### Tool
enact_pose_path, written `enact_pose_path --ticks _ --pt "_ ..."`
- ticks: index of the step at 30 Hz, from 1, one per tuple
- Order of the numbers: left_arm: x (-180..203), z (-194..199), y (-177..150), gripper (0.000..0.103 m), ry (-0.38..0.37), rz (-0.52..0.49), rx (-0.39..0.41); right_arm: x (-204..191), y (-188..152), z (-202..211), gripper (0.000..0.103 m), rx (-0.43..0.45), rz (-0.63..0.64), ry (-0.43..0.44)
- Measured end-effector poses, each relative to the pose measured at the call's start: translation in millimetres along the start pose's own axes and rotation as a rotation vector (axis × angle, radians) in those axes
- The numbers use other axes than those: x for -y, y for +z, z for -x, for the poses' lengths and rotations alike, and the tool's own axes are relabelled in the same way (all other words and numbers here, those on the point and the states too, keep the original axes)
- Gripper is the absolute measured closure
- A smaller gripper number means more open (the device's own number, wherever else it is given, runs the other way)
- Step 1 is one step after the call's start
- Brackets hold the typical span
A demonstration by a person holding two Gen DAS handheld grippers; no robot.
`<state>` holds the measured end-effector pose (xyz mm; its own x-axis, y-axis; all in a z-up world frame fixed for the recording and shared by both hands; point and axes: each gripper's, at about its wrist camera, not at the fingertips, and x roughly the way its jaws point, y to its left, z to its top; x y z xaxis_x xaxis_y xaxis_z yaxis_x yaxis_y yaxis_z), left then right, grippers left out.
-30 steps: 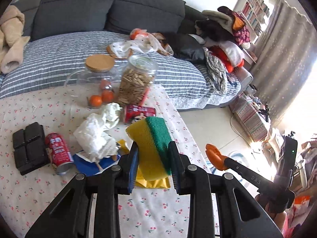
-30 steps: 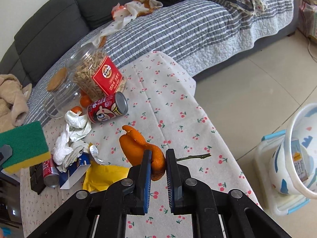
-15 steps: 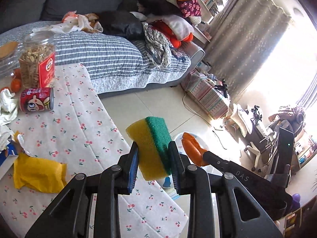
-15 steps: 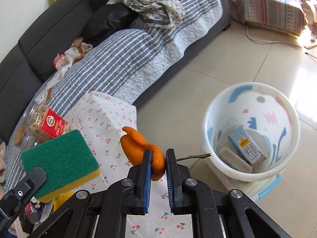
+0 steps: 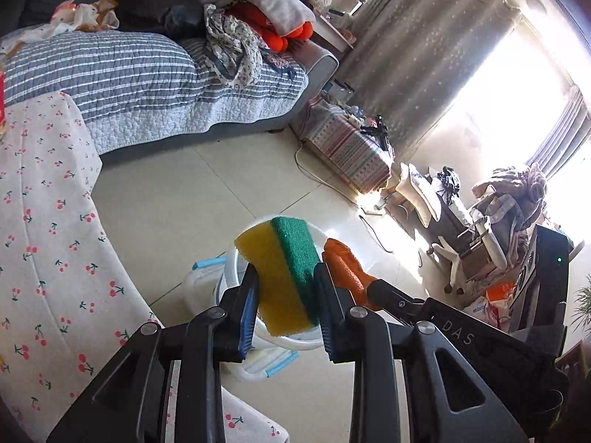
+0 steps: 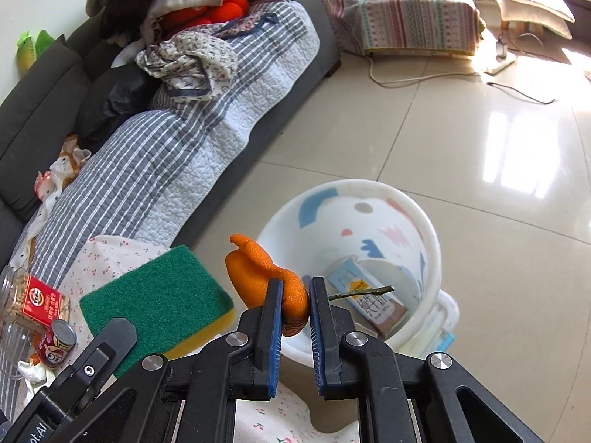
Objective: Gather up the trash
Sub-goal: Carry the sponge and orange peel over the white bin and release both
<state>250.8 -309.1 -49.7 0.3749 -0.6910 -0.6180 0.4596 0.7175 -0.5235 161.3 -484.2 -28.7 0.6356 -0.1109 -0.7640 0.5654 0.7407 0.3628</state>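
Left gripper (image 5: 284,280) is clamped on a sponge (image 5: 280,277), pinched between both pads w/ most of it sticking out past the fingertips, hanging over the white bin (image 5: 231,258) on the floor. Right gripper (image 6: 295,295) is squeezed nearly closed on a piece of orange peel (image 6: 266,277); the bottom of the peel sits between the pads, the rest curls up and to the left. A thin twig (image 6: 364,291) pokes out sideways from the right finger; can't tell how it's held.

Readable text: "DAS" on the right gripper's arm in the left cam. Jar (image 6: 33,299) on the cherry-print cloth (image 5: 44,221) has a red label, too small to read. Red can (image 6: 57,343) next to it has a cartoon face.

Sponge is yellow foam w/ a green scrubby layer, looks clean-ish. Peel is bright orange, dimpled. Bin has pastel blue/pink shapes inside and a carton (image 6: 369,295) at the bottom.
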Motion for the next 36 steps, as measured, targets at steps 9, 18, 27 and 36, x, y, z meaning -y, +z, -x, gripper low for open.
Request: enact_pose_path --ticks 9,18,27,36 --pt "3 -37 -2 0.072 0.002 -0.013 -0.041 19 9 -9 0.091 -0.008 -0.056 -0.043" --pt "2 -65 -9 0.067 0.026 -0.029 -0.122 35 12 -37 0.079 -0.079 -0.107 -0.095" --pt "0 -56 -5 0.067 0.047 -0.018 -0.118 30 15 -32 0.078 -0.073 -0.104 -0.079" --pt "-4 -27 -1 0.061 0.112 0.0 -0.101 5 12 -12 0.072 0.002 -0.002 -0.102"
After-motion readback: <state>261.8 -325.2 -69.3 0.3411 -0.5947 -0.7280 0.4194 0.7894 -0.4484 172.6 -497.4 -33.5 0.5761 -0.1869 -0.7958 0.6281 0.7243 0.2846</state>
